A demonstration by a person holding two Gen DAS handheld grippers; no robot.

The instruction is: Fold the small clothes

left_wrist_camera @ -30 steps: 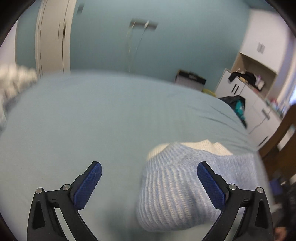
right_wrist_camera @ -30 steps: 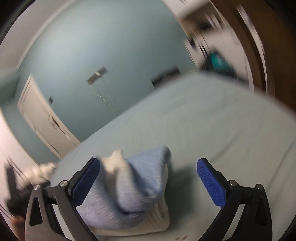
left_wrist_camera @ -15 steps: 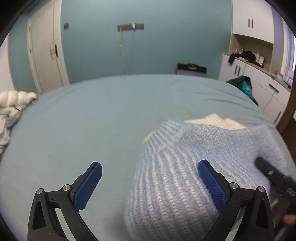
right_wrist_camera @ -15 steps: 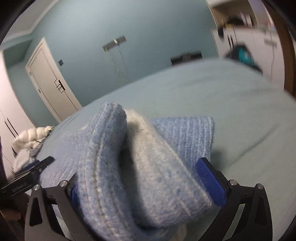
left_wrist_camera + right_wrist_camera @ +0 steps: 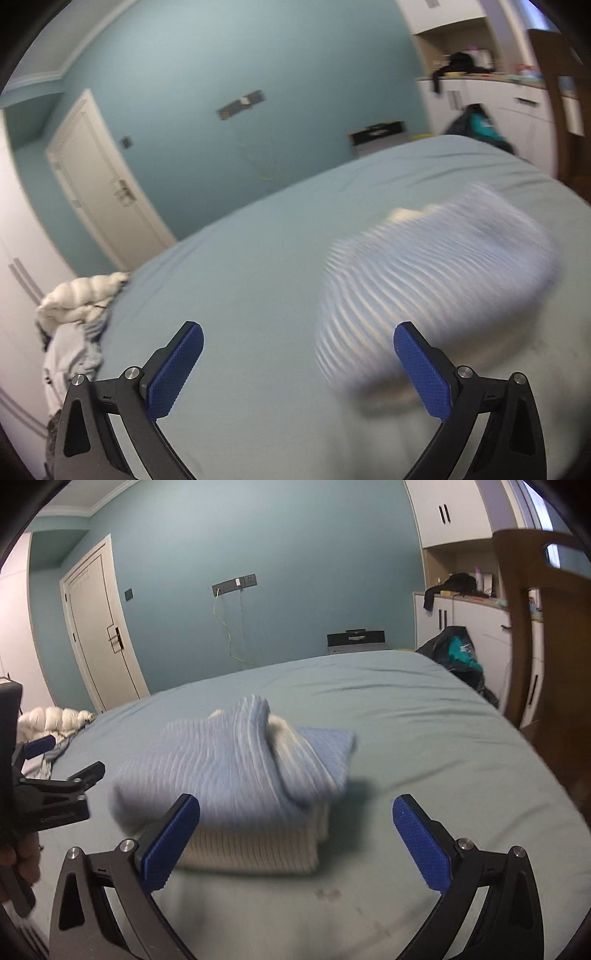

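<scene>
You have one folded blue-and-white sweater (image 5: 236,775) ahead of your right gripper (image 5: 295,842), two grippers counting the left gripper (image 5: 299,365), one clothes pile (image 5: 77,317) off its left.

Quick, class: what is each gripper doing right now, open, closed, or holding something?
Left gripper: open, holding nothing; the blue sweater lies ahead of it.
Right gripper: open, holding nothing; the folded sweater rests on the bed in front of it.

The bed (image 5: 424,716) lies bare around the folded blue sweater (image 5: 236,760), leaving room to its right and far side. A heap of clothes (image 5: 55,720) crowds the left edge; a wooden chair (image 5: 535,635) flanks the right edge.
</scene>
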